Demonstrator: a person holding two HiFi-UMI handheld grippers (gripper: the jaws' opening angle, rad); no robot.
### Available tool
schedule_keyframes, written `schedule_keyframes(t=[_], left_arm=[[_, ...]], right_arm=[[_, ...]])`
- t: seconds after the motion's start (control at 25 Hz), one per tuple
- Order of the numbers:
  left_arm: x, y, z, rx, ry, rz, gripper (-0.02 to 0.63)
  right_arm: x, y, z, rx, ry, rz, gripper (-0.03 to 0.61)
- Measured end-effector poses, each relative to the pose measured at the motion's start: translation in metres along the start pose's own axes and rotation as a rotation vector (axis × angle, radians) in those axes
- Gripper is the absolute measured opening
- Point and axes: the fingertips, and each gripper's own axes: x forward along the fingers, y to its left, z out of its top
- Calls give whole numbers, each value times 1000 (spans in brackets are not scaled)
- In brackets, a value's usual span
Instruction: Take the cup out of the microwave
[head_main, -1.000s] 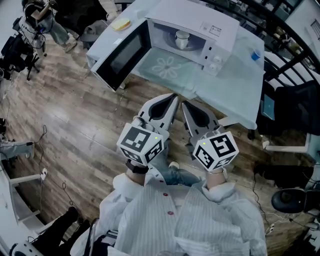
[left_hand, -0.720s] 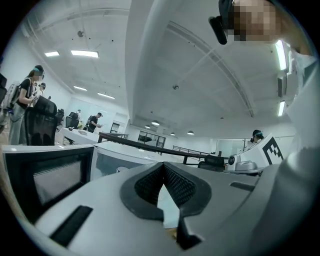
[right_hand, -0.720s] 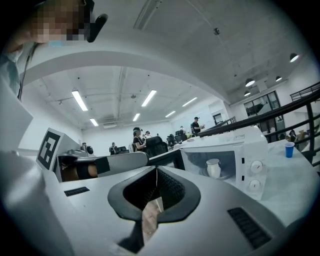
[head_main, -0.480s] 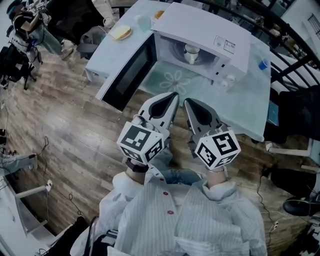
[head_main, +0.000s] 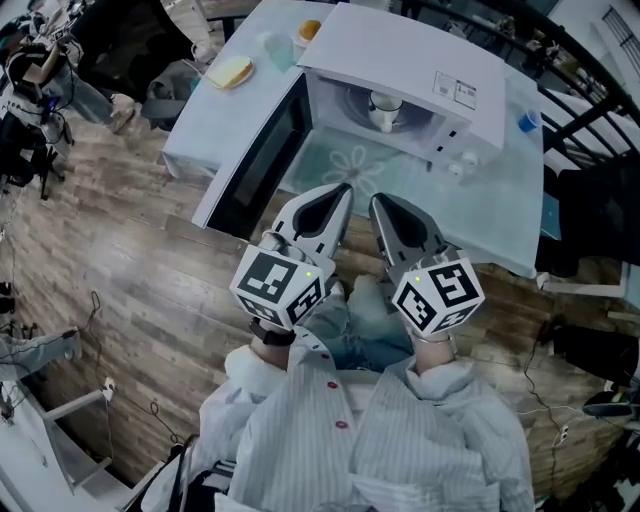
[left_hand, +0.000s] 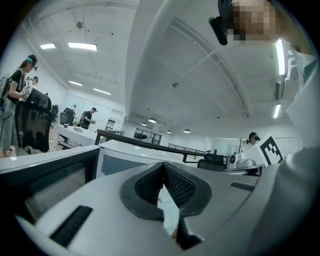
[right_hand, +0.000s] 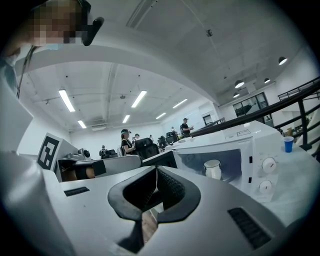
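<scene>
The cup (head_main: 385, 108) stood inside the microwave (head_main: 420, 60), at the far end of the table (head_main: 500, 210); the door (head_main: 255, 150) hung wide open to the left, so nothing blocked the way in. The left gripper (head_main: 338, 192) and the right gripper (head_main: 383, 203) were side by side, near the person's body, both pointing at the microwave; I think they were kept close like that because the cup was not yet in reach. Both pairs of jaws were clenched tight with nothing between them. There was nothing to hold yet, so that made sense; one pair would have to open before it could take the cup. From the right gripper (right_hand: 156, 175) the cup (right_hand: 212, 169) showed a little to the right, well apart from the jaws; that gripper looked better placed to fetch it.
</scene>
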Motion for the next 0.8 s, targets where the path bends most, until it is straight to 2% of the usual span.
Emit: schedule_keyframes(t=[0.36,0.8], left_arm=[[35,9,-2,-20,7,-6,9],[118,42,16,-32,1,27,9]], right_arm=[[16,-29,6,7,23,0,35],[70,-91,27,22,79,53,35]])
